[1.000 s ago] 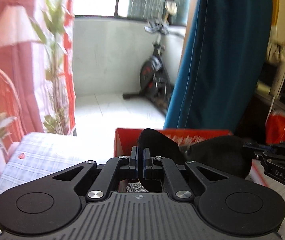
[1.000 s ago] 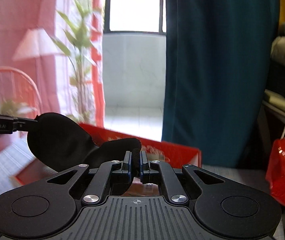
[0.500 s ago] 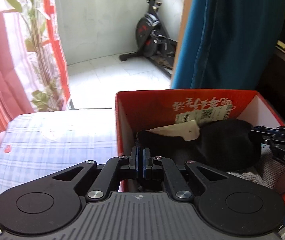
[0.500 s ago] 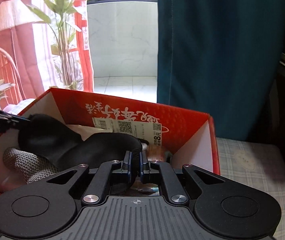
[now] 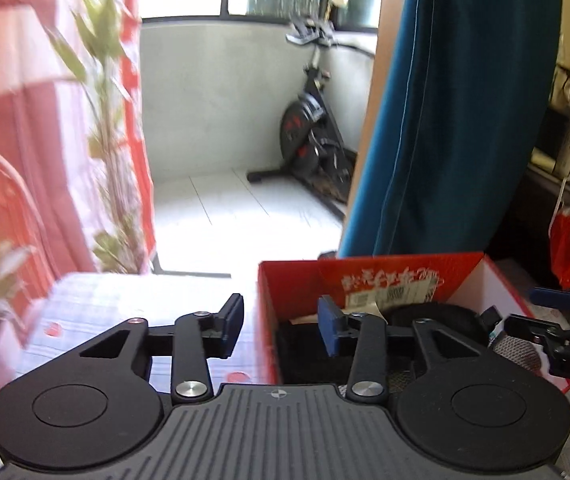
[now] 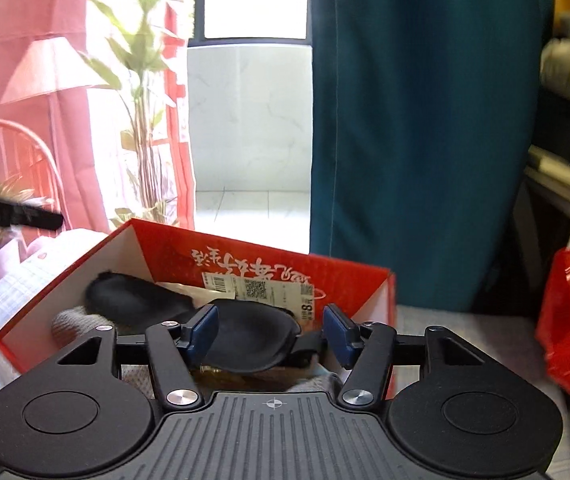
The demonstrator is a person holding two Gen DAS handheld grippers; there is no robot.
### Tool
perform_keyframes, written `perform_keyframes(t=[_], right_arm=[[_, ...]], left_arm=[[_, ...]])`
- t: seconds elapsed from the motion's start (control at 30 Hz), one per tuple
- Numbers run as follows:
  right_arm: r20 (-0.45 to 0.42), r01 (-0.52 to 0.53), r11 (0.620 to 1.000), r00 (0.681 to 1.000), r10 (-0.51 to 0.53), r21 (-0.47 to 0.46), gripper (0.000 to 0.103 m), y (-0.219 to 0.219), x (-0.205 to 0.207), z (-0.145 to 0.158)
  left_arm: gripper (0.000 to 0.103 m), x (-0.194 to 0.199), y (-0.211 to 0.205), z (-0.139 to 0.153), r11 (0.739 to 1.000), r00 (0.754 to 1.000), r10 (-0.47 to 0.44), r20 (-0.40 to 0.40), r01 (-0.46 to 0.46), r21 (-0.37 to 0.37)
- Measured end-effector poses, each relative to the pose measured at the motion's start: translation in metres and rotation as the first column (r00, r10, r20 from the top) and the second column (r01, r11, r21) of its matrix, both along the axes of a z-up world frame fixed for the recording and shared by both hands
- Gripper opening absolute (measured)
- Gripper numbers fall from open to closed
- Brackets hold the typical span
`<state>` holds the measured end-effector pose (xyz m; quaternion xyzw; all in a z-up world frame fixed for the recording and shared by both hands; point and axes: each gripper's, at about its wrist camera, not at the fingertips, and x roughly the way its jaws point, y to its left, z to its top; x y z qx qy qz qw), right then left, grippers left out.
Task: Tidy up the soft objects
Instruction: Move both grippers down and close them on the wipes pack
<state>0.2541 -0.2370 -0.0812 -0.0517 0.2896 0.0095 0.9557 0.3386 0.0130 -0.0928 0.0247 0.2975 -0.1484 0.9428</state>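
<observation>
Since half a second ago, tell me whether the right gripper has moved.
Yes. The right gripper has opened, releasing the black pad into the red box, and tilted up: the box sits lower in view against the teal curtain.

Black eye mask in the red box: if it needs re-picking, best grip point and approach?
Take the black eye mask by its right end, where the strap leaves the domed cup. That part is thin enough to pinch, while the cup is wide and rounded. Come from above through the open top of the red box, since its walls block the sides. The right gripper already hangs open there.
</observation>
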Motion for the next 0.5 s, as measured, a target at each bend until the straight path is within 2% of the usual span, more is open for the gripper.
perform_keyframes(t=[0.1, 0.2, 0.27, 0.37, 0.5], right_arm=[[0.038, -0.008, 1.000, 0.999, 0.008, -0.006, 0.061, 0.001, -0.031, 0.014], [0.087, -0.042, 0.999, 0.995, 0.044, -0.017, 0.065, 0.005, -0.068, 0.018], [0.101, -0.061, 0.998, 0.993, 0.064, -0.028, 0.066, 0.006, -0.089, 0.014], [0.077, -0.071, 0.997, 0.994, 0.073, -0.030, 0.066, 0.008, -0.113, 0.005], [0.033, -0.080, 0.996, 0.996, 0.081, -0.029, 0.065, 0.013, -0.127, -0.015]], left_arm=[[0.045, -0.033, 0.013, 0.015, 1.000, 0.999, -0.016, 0.045, 0.017, -0.011], [0.057, -0.071, 0.021, 0.015, 0.998, 0.995, -0.058, 0.080, 0.058, -0.005], [0.061, -0.096, 0.022, 0.006, 0.996, 0.992, -0.084, 0.096, 0.082, 0.024], [0.061, -0.125, 0.025, -0.017, 0.993, 0.991, -0.111, 0.077, 0.106, 0.058], [0.061, -0.151, 0.027, -0.048, 0.987, 0.987, -0.157, 0.033, 0.156, 0.030]])
